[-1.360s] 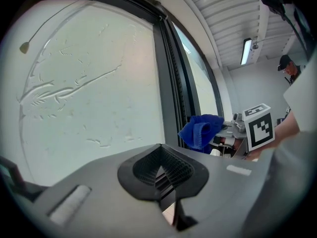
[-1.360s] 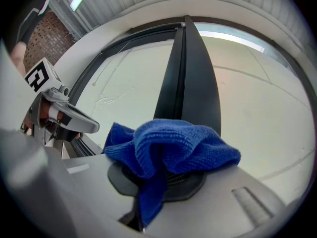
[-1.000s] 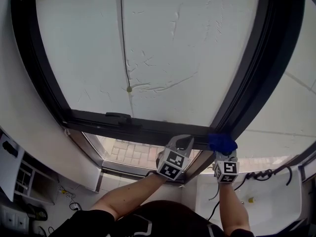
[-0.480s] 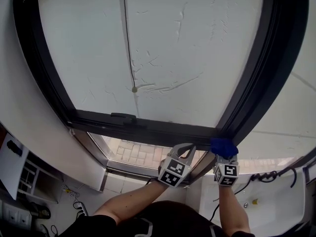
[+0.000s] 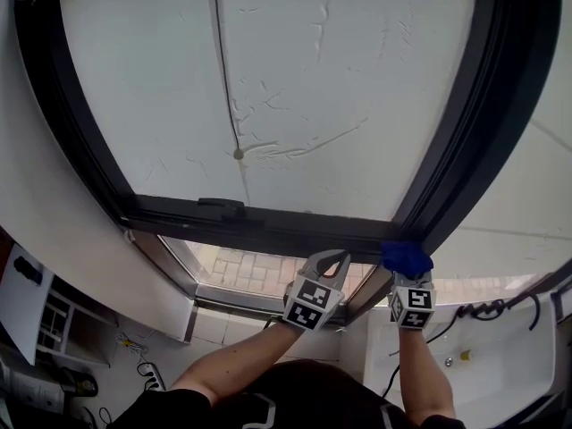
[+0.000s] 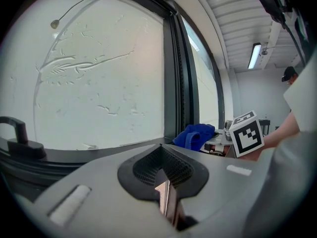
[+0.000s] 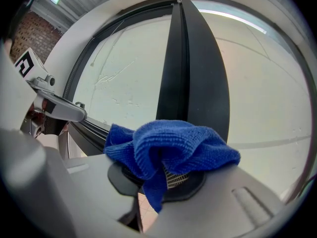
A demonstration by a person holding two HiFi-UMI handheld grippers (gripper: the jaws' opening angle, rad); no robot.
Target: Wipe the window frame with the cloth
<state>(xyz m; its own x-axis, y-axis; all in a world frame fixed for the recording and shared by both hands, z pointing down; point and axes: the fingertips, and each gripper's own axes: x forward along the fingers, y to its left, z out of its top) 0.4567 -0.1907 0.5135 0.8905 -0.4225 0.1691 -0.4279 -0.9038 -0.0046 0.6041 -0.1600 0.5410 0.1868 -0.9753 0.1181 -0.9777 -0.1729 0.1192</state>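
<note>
- A dark metal window frame [image 5: 268, 226] surrounds a white, streaked pane [image 5: 313, 88]. A thin cord with a small bead [image 5: 238, 154] hangs in front of the pane, and brick paving [image 5: 241, 271] shows below the lower rail.
- The blue knitted cloth [image 7: 173, 143] is clamped in the right tongs [image 7: 166, 175]. It is bunched over their tips, with one fold hanging down between the jaws.
- In the head view the cloth sits at the corner where the frame's lower rail meets the slanted upright bar, just above the right tongs' marker cube.
- The cloth looks thick, ribbed and crumpled into a rounded wad.
- The left tongs [image 6: 162, 155] have their jaws drawn together on nothing. They are just beside the right tongs and below the lower rail.
</note>
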